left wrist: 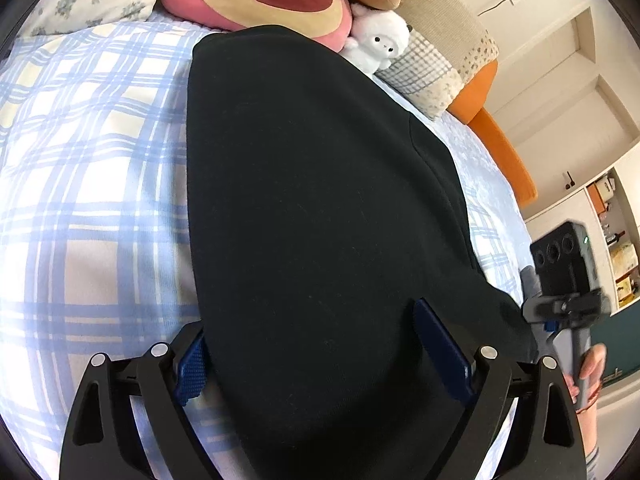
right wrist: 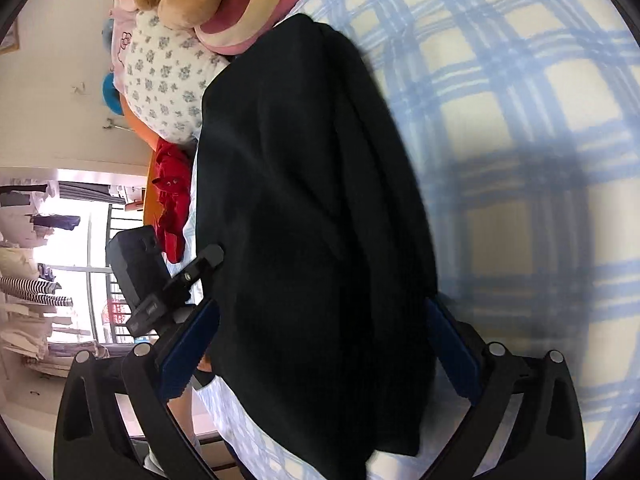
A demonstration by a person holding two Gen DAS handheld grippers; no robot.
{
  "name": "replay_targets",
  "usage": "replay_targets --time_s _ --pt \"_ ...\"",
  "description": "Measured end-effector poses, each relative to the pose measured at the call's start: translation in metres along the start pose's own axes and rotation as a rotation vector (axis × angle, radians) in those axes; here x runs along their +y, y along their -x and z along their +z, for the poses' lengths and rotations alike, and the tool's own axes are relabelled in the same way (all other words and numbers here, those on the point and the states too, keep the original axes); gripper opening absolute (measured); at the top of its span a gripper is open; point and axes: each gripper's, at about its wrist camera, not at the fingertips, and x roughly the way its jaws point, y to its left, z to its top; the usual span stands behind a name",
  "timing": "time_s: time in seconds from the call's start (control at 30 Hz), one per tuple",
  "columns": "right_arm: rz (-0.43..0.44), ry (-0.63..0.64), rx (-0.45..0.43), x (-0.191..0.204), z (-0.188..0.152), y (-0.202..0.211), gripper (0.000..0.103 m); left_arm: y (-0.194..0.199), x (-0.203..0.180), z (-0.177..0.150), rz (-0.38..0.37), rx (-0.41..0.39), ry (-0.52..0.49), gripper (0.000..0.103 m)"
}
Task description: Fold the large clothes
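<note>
A black garment [left wrist: 320, 200] lies folded into a long strip on the blue plaid bed sheet [left wrist: 92, 200], its far end near the pillows. My left gripper [left wrist: 312, 320] hovers over the near end with its jaws wide apart. The cloth lies under and between the blue pads [left wrist: 192, 364], which do not pinch it. In the right wrist view the same black garment [right wrist: 312, 220] runs away from my right gripper [right wrist: 322, 304], which is open wide astride the near end. The right gripper's body [left wrist: 568, 280], held by a hand [left wrist: 592, 364], shows at the garment's right edge.
A pink plush cushion [left wrist: 260, 4], a white plush sheep [left wrist: 380, 46] and pillows [left wrist: 432, 76] crowd the head of the bed by an orange headboard [left wrist: 504, 148]. A red garment [right wrist: 172, 204] lies at the bed's edge. Plaid sheet [right wrist: 520, 160] stretches beside the garment.
</note>
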Motion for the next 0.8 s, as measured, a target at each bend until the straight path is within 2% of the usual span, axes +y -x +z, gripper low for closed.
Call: replay_targets --time_s 0.07,0.17,0.43,0.47,0.5,0.57,0.6,0.63,0.67,0.73,0.8 --pt "-0.03 0.004 0.005 0.01 0.004 -0.005 0.099 -0.002 -0.003 -0.001 0.008 0.002 -0.015 0.092" --pt "-0.028 -0.002 -0.011 0.023 0.014 -0.008 0.099 -0.004 -0.007 -0.001 0.02 0.005 -0.028 0.092" --pt "-0.069 -0.14 -0.078 0.016 0.031 -0.026 0.099 -0.009 -0.016 0.002 0.061 0.011 -0.058 0.093" --pt "-0.081 -0.136 -0.089 0.02 0.032 -0.028 0.096 -0.01 -0.017 0.003 0.063 0.012 -0.054 0.093" --pt "-0.106 -0.123 -0.094 0.024 0.032 -0.03 0.083 -0.01 -0.018 0.004 0.07 0.015 -0.052 0.093" --pt "-0.205 -0.095 -0.103 0.033 0.03 -0.033 0.062 -0.01 -0.02 0.008 0.098 0.015 -0.031 0.087" --pt "-0.248 -0.076 -0.106 0.036 0.029 -0.034 0.055 -0.011 -0.022 0.011 0.105 0.014 -0.02 0.075" --pt "-0.258 -0.064 -0.11 0.036 0.027 -0.032 0.051 -0.01 -0.022 0.014 0.092 0.017 -0.01 0.062" --pt "-0.259 -0.056 -0.122 0.038 0.024 -0.031 0.045 -0.007 -0.021 0.017 0.078 0.019 0.019 0.056" --pt "-0.239 -0.056 -0.149 0.041 0.02 -0.028 0.038 -0.003 -0.021 0.022 0.061 0.021 0.07 0.035" --pt "-0.211 -0.061 -0.176 0.043 0.016 -0.023 0.032 0.002 -0.033 0.026 0.087 0.013 0.054 0.029"
